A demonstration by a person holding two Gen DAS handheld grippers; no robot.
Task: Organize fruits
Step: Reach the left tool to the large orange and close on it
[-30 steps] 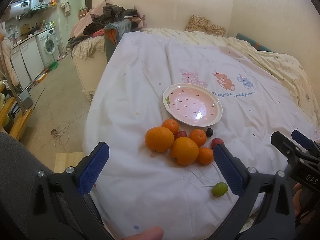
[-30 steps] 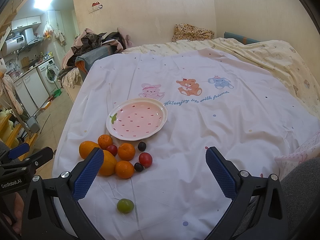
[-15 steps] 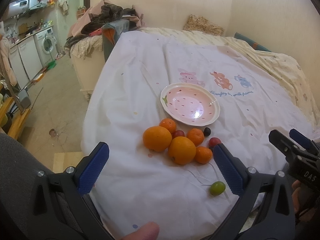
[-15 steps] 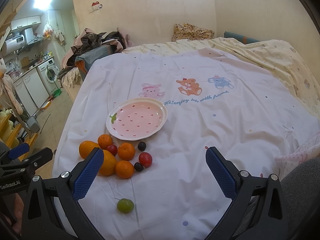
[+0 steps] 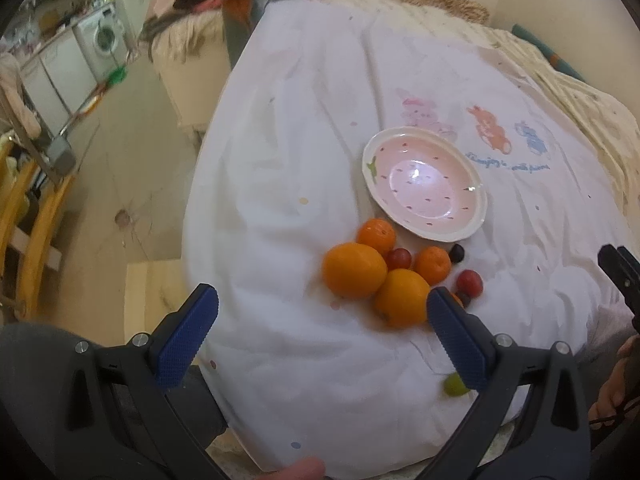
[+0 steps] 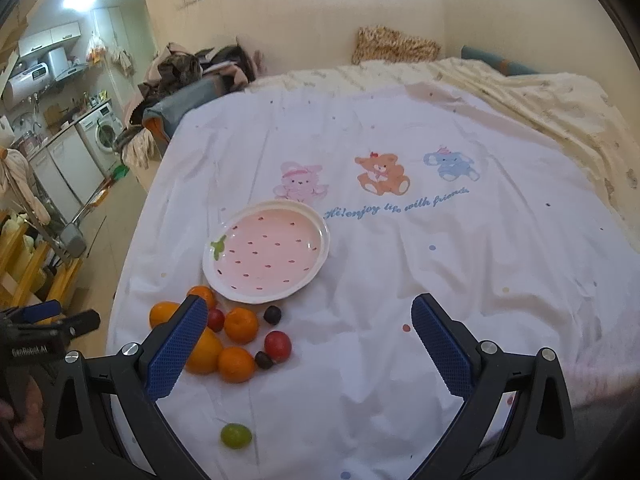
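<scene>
The fruits lie in a loose cluster on the white printed bedsheet [image 6: 400, 280], just beside the near rim of the pink strawberry-patterned ceramic plate [image 6: 267, 258]: two large oranges [image 5: 354, 275], three small tangerines [image 6: 241, 325], red plums [image 6: 277, 345], dark grapes [image 6: 272, 314]; one green grape [image 6: 236, 435] sits apart, nearer the person. The plate holds nothing; judged from this, the task is unstarted and every fruit remains to be moved.

The left gripper [image 5: 320, 328] is spread wide and holds nothing; the right gripper [image 6: 310, 344] is likewise wide apart and unloaded; both hover above the bed.

The right wrist view shows the third tangerine and the green grape whole; the left wrist view hides most of both behind a blue finger pad [image 5: 456, 340], but shows both large oranges unobstructed.
</scene>
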